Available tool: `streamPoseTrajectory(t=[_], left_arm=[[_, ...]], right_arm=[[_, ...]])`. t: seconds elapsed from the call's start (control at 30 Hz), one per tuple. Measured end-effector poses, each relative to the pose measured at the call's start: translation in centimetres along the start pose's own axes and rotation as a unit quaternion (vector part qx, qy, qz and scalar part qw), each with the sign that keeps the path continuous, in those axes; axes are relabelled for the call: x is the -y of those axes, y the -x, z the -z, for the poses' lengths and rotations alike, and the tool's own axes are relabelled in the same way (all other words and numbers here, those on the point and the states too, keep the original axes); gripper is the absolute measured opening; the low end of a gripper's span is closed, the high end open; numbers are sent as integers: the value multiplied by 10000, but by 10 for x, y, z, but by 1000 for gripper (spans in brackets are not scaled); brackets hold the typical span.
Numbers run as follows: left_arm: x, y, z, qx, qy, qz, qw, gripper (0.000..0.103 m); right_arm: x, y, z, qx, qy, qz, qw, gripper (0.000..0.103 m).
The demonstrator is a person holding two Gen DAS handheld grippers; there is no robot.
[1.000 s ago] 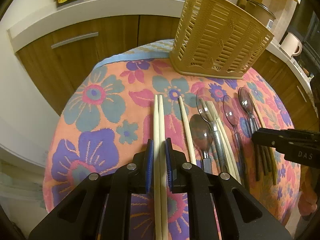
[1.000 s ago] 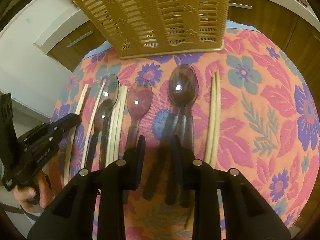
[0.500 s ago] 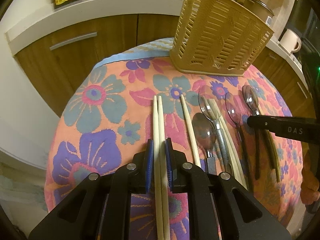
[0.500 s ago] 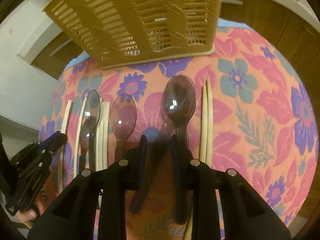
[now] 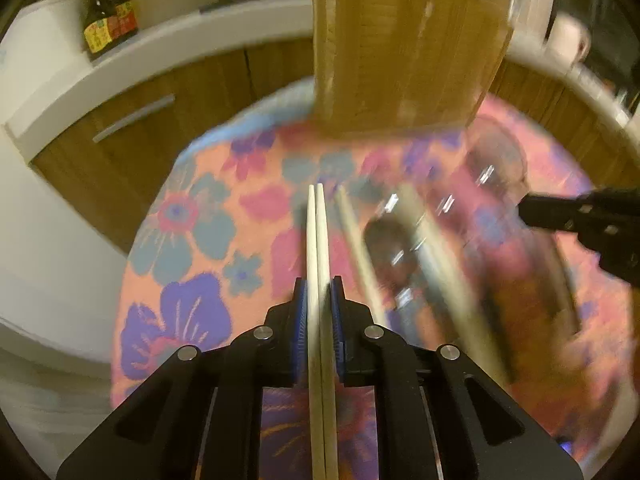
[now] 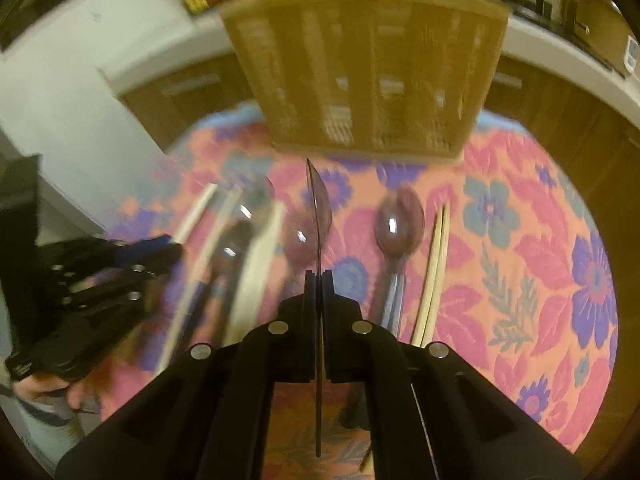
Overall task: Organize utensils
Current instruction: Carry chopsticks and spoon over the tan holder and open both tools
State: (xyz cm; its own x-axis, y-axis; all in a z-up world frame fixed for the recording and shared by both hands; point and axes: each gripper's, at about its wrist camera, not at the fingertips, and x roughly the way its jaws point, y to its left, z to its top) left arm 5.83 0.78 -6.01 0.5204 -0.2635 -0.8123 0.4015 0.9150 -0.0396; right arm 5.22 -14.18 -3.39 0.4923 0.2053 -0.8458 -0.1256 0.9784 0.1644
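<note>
Since the earlier frames, both tools have come up off the flowered cloth (image 6: 520,248) with something in their grip, and both views are now smeared by motion. Right tool (image 6: 319,276): its jaws have just been closing and now stand pinched on a thin translucent purple spoon (image 6: 318,216), turned edge-on so that its bowl shows as a narrow sliver pointing toward the tan slatted utensil basket (image 6: 368,80) at the far side of the cloth. Left tool (image 5: 319,292): its blue-padded jaws are clamped on a pair of pale chopsticks (image 5: 318,240), held side by side and touching, their tips aimed at the basket, which in the left wrist view fills the top of the picture. On the cloth, in the right wrist view, a purple spoon (image 6: 400,220) lies just right of the held one, and beside it to the right another pair of chopsticks (image 6: 434,272) lies together. To the left lie more spoons and pale chopsticks (image 6: 248,264), too blurred to count. A hand (image 6: 52,384) at the lower left edge of that view carries the left tool. Behind the cloth runs a white counter (image 5: 120,64) over wooden cabinet doors, with a dark sauce bottle (image 5: 106,12) standing on it at the upper left of the left wrist view.
</note>
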Motion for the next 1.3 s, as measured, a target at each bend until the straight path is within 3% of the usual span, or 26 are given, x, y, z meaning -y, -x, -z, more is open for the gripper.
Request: streamPoseTrajectory(t=[0.1,0.27,0.4,0.53,0.67,0.83,0.93,1.03,1.23,1.3], left_arm=[[-6,31,-19,646,271,453,9965,10],[-9,91,-70,1935,383,1076,9744,10],[-2,108,-120,2629,378,1229,9562,10],[6,96,-168,3053,464,1261,9427,10],[4,78,-193,3329,589,1157,9340,10],[6,56,-208,3583,606,770,9284,10],[6,47,-207,3754,574,564,9234,10],[10,37,-207,3774,499,394,9239,10],[14,26,-195,3829,435,324,9222,11],[13,27,-190,3819,412,347,9226,17]], right_arm=[[-2,29,-17,563,81,-216,9981,1],[9,74,-51,1491,64,-419,9879,1],[39,103,-78,2045,-131,-497,9775,1],[60,120,-108,2617,-262,-403,9639,1],[79,112,-134,3004,-382,-210,9528,1],[89,94,-153,3359,-400,306,9406,1],[92,79,-158,3406,-311,503,9383,1],[90,67,-163,3401,-98,848,9365,1],[98,58,-159,3532,-219,749,9323,2],[101,56,-154,3398,-247,610,9382,3]])
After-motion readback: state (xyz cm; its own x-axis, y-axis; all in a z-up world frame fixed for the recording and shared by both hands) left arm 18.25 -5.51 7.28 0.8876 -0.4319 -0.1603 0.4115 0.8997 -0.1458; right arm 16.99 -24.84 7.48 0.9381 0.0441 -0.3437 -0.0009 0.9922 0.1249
